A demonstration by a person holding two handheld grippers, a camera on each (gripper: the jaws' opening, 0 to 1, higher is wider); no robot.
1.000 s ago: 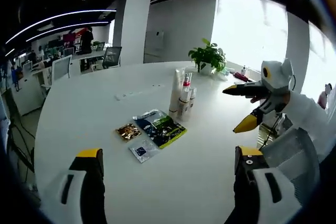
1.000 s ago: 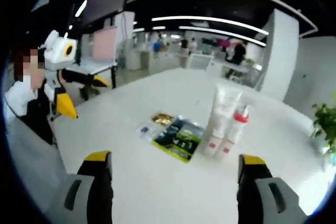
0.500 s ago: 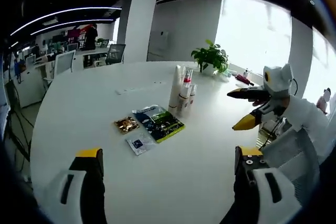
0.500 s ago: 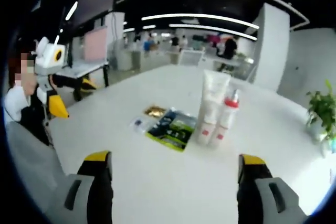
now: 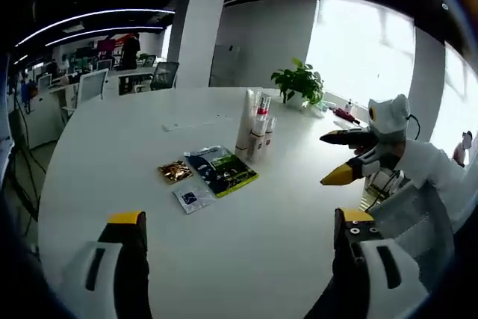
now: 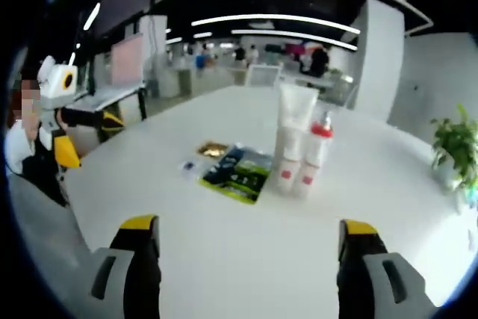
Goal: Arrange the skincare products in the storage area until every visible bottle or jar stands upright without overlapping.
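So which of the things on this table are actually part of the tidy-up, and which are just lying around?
Part of the job:
tall white tube
red-capped spray bottle
small white bottles

Just lying about:
green and black packet
gold sachet
small clear sachet
potted plant

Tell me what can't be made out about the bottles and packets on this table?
- Bottles: labels blurred in right gripper view; too small in left gripper view, where they overlap, so their count is unsure.
- Green packet, gold sachet, clear sachet: print too small to read.
- Potted plant: cut off by right gripper view's edge.
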